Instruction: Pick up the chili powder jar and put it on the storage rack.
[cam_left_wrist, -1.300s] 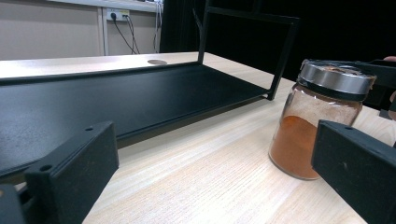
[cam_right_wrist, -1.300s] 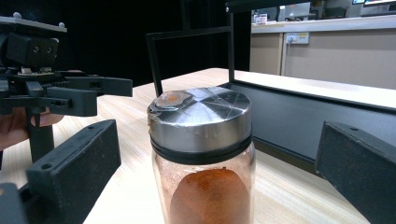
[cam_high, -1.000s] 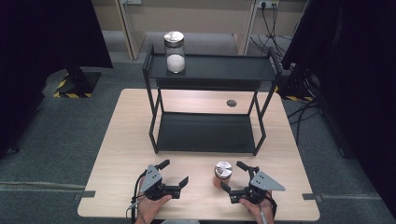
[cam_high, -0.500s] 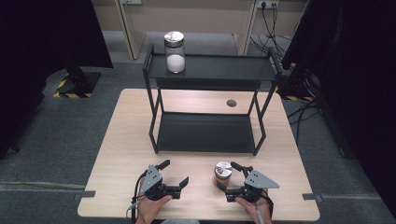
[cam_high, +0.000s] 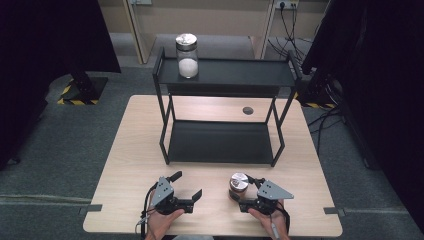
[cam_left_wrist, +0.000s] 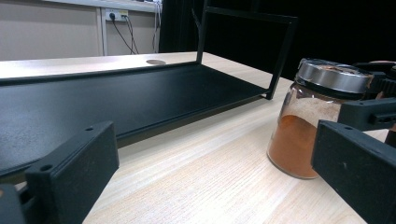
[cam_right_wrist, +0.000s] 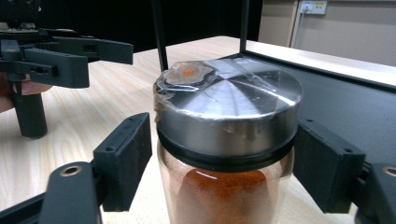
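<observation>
A glass jar of orange powder (cam_high: 238, 180) with a metal lid stands near the table's front edge, right of centre. My right gripper (cam_high: 239, 190) is open, one jaw on each side of the jar (cam_right_wrist: 229, 107) just below the lid; I cannot tell whether the pads touch the glass. My left gripper (cam_high: 188, 184) is open and empty, resting on the table to the left of the jar (cam_left_wrist: 308, 126). A second jar holding white powder (cam_high: 187, 55) stands on the left end of the top tier of a black rack (cam_high: 240, 75).
The rack's lower tier (cam_high: 220, 142) is bare and sits just behind both grippers. A round cable hole (cam_high: 247, 110) is in the tabletop behind the rack. Bare wooden table (cam_high: 135, 150) lies left of the rack.
My right gripper has slid left toward the orange-powder jar, so its jaws now stand around it. The left gripper has stayed put.
</observation>
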